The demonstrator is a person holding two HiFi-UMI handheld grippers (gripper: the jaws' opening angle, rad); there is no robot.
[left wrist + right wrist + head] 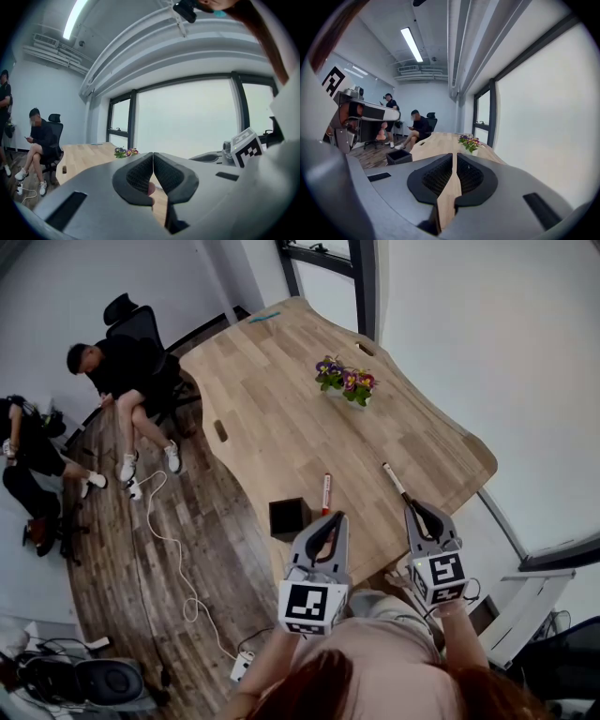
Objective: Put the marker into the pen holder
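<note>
A red marker (326,493) lies on the wooden table (281,409), just right of the black square pen holder (290,518). A second, white marker (394,478) lies further right. My left gripper (336,518) hovers over the table's near edge, its tips close to the red marker's near end. Its jaws are shut with nothing between them, and a pinkish bit of the marker (151,189) shows below them. My right gripper (413,507) sits just before the white marker's near end and is shut as well. The pen holder (399,156) appears at the left of the right gripper view.
A small pot of purple flowers (347,381) stands at the table's far right. A seated person (117,381) and another person (28,456) are on the left. A white cable (178,549) runs over the wood floor.
</note>
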